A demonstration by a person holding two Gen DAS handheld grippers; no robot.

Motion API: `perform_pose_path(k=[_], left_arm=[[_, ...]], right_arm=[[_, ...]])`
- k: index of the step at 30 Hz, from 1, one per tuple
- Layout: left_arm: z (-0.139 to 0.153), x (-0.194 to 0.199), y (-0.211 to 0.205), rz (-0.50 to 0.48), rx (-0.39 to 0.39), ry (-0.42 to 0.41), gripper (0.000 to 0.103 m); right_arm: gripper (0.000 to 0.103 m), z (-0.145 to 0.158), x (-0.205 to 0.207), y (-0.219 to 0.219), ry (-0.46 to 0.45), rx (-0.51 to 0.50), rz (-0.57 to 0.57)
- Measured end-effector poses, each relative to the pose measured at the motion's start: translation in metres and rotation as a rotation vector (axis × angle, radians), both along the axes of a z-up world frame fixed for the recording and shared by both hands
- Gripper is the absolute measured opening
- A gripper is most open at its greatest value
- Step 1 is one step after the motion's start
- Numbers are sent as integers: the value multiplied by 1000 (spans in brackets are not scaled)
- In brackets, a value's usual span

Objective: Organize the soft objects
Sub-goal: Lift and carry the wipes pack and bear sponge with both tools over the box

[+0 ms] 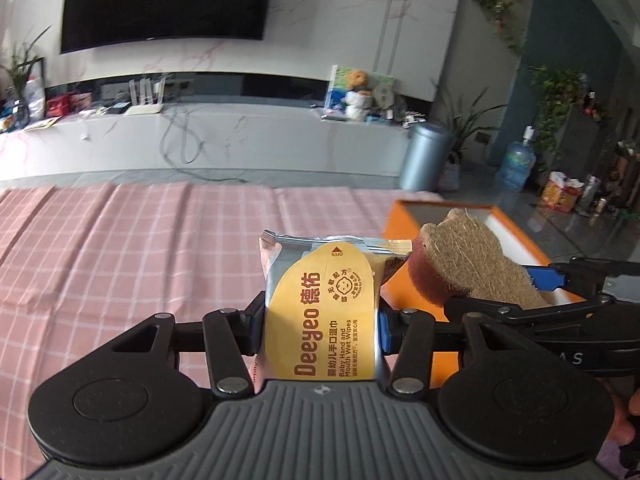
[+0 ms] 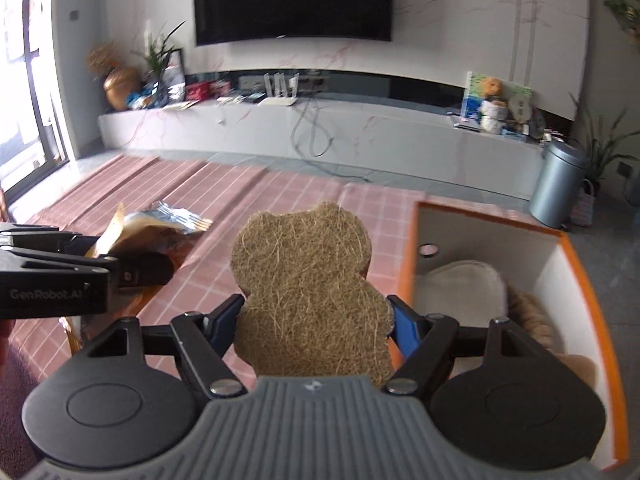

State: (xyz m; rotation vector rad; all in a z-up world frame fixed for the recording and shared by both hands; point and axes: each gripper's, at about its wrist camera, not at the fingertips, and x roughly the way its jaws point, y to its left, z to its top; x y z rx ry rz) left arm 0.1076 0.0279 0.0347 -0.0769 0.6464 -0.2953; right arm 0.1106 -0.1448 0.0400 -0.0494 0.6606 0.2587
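My left gripper [image 1: 318, 330] is shut on a yellow and silver pack of wet wipes [image 1: 324, 312], held above the pink checked cloth. My right gripper [image 2: 316, 320] is shut on a bear-shaped fibre scrub sponge [image 2: 308, 292], held just left of the orange box [image 2: 592, 280]. In the left wrist view the sponge [image 1: 464, 260] and right gripper [image 1: 560, 280] hover at the orange box's [image 1: 404, 232] near rim. In the right wrist view the left gripper [image 2: 116, 264] with the wipes pack [image 2: 160, 224] is at the left.
The orange box holds a cream pad [image 2: 464, 284] and a furry brown item [image 2: 532, 316]. The pink checked cloth [image 1: 120, 248] covers the table. Beyond it are a marble TV bench [image 1: 240, 136], a grey bin [image 1: 424, 156] and a water jug [image 1: 516, 164].
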Motion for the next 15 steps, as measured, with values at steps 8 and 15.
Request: perform_pose_path(k=[8, 15], left_arm=[[14, 26, -86, -172, -3, 16, 57], [-2, 47, -155, -290, 32, 88, 57]], right_arm=[[74, 11, 9, -82, 38, -73, -135], [74, -19, 18, -143, 142, -195, -209]])
